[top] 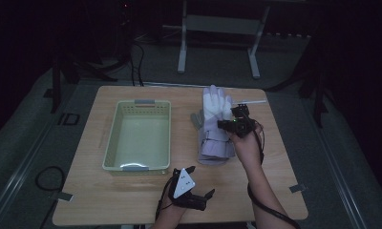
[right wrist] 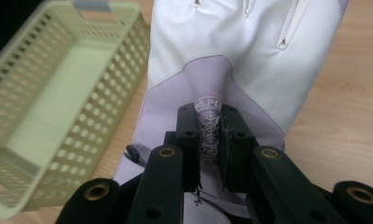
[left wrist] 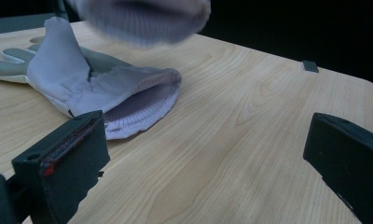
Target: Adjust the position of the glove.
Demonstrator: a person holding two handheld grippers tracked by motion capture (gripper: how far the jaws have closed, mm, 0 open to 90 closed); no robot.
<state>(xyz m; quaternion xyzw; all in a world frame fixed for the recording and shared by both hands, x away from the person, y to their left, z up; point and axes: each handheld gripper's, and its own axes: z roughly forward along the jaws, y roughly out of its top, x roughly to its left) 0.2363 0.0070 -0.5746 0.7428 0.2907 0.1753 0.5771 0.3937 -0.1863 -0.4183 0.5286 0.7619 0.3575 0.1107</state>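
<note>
Gloves: two, white with lilac cuffs. One glove is pinched at a fold of its printed lilac back by the right claw, held over the table beside the single pale green basket. A second glove lies flat on the wood, cuff open. Left claw is released, resting near the table's front edge.

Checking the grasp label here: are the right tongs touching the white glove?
Touching. The right gripper view shows the right tongs shut on a pinched fold of the white glove, both pads pressed against the printed fabric with no gap.
</note>
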